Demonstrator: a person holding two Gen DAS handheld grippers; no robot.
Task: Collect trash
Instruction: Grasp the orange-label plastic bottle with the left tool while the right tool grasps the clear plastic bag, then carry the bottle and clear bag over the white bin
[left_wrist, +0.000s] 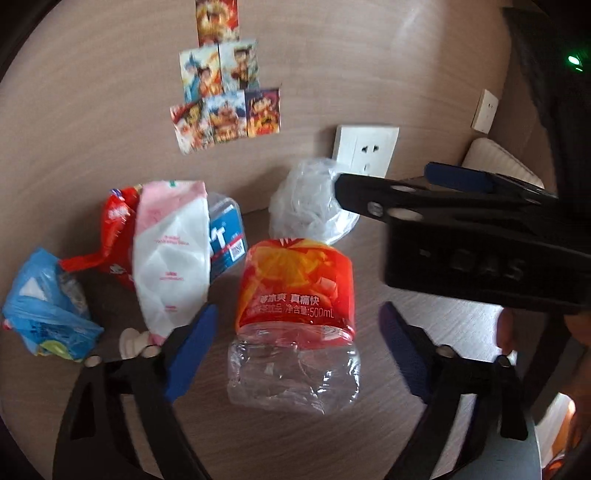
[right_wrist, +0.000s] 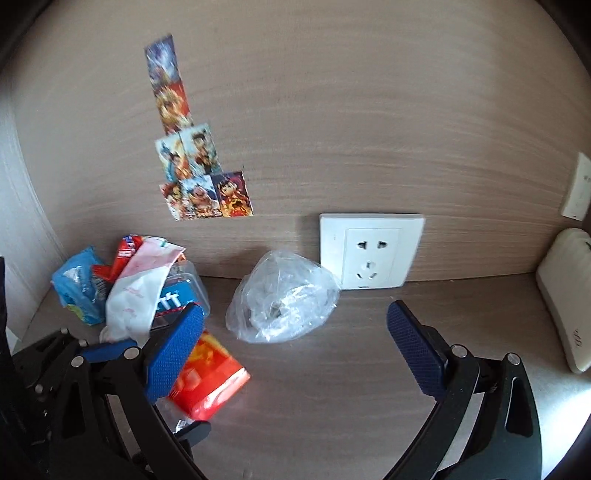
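Orange-labelled bottle (left_wrist: 295, 317) lies between the parted fingers of the left gripper (left_wrist: 295, 350); nothing grasped. Right gripper (right_wrist: 295, 354), jaws released, faces the clear bag (right_wrist: 282, 297).

Front and centre lies a crushed clear bottle (left_wrist: 295, 325) with a red-orange label, on its side on the worktop (left_wrist: 369, 424), its squashed clear end toward the camera. At one o'clock from it, against the wall, sits a crumpled clear plastic bag (left_wrist: 312, 201), puffed into a ball. Off at ten o'clock there's a heap: a pink-and-white wrapper (left_wrist: 171, 251) draped upright over a clear container with a blue label (left_wrist: 225, 236), a red packet (left_wrist: 116, 229) behind it, and a blue bag (left_wrist: 48, 295) slumped farthest out at nine o'clock.
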